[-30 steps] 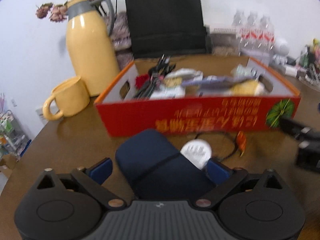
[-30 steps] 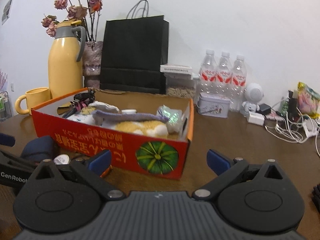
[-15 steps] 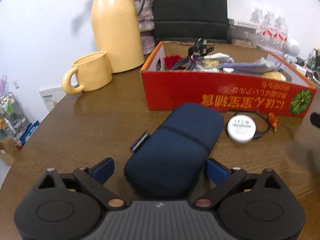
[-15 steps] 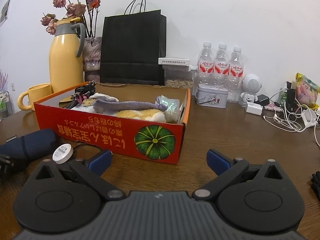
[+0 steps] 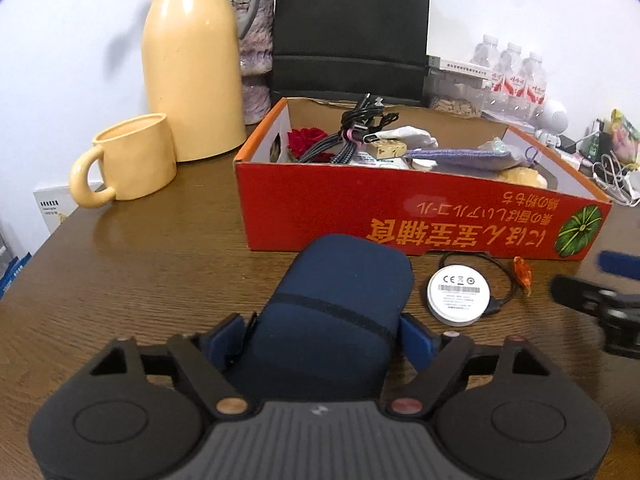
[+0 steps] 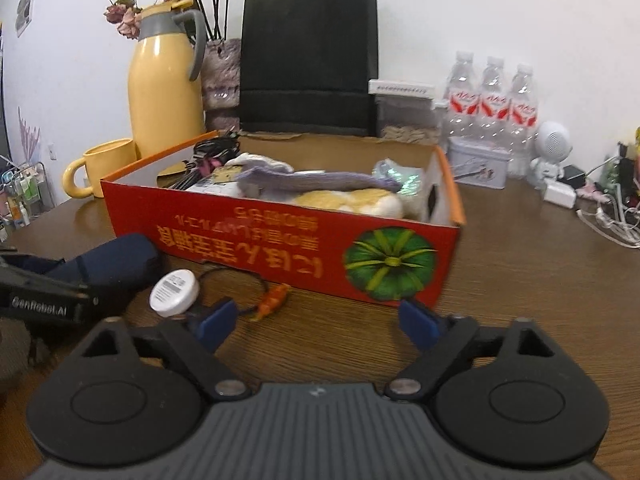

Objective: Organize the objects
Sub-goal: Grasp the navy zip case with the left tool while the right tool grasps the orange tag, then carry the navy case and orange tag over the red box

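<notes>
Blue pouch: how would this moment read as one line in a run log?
left hand-held gripper: closing around blue pouch | right hand-held gripper: closing, nothing between | red box: behind pouch

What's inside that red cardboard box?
In the red box: bundled black cables, a red rose, a purple knitted piece and something yellow and fluffy. Whatever lies beneath them is covered.

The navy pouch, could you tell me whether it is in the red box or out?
Out: the navy pouch lies on the table before the red box.
</notes>
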Tool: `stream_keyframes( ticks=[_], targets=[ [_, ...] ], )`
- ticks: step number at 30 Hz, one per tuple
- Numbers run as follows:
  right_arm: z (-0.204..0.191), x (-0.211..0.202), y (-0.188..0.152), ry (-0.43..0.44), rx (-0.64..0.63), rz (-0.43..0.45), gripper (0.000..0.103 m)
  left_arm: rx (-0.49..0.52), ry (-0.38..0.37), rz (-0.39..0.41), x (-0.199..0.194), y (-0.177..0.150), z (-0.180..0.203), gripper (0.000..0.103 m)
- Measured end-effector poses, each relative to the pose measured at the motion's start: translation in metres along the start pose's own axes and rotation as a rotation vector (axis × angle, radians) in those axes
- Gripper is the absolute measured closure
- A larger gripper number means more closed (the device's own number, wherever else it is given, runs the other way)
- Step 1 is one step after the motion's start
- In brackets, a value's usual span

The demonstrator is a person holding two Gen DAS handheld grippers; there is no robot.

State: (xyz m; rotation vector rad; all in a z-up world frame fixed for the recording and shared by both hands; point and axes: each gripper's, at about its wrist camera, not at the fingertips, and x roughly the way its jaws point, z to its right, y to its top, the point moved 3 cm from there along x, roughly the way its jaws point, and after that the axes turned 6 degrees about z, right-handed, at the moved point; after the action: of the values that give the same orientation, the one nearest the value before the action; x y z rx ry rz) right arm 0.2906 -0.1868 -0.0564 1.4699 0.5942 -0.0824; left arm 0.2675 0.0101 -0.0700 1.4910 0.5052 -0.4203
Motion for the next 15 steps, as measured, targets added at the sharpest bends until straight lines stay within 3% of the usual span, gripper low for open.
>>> stream_keyframes(
  ticks=[3,8,12,15],
  targets=[
    [-0.007,0.013,0.003,-0.009,0.022,-0.04,0.048,-0.005,-0.009,0.0,-0.002,-0.001,-0.002,0.022],
    [-0.012,0.029,0.006,0.004,0.075,-0.07,0.063,-0.002,-0.013,-0.002,-0.002,-0.002,-0.003,0.021],
    [-0.02,0.037,0.005,0.012,0.077,-0.094,0.088,0.001,-0.017,-0.005,-0.003,-0.002,-0.003,0.021],
    [-0.024,0.034,0.003,-0.001,0.062,-0.093,0.089,0.005,-0.017,-0.008,-0.003,-0.002,-0.003,0.02]
  ],
)
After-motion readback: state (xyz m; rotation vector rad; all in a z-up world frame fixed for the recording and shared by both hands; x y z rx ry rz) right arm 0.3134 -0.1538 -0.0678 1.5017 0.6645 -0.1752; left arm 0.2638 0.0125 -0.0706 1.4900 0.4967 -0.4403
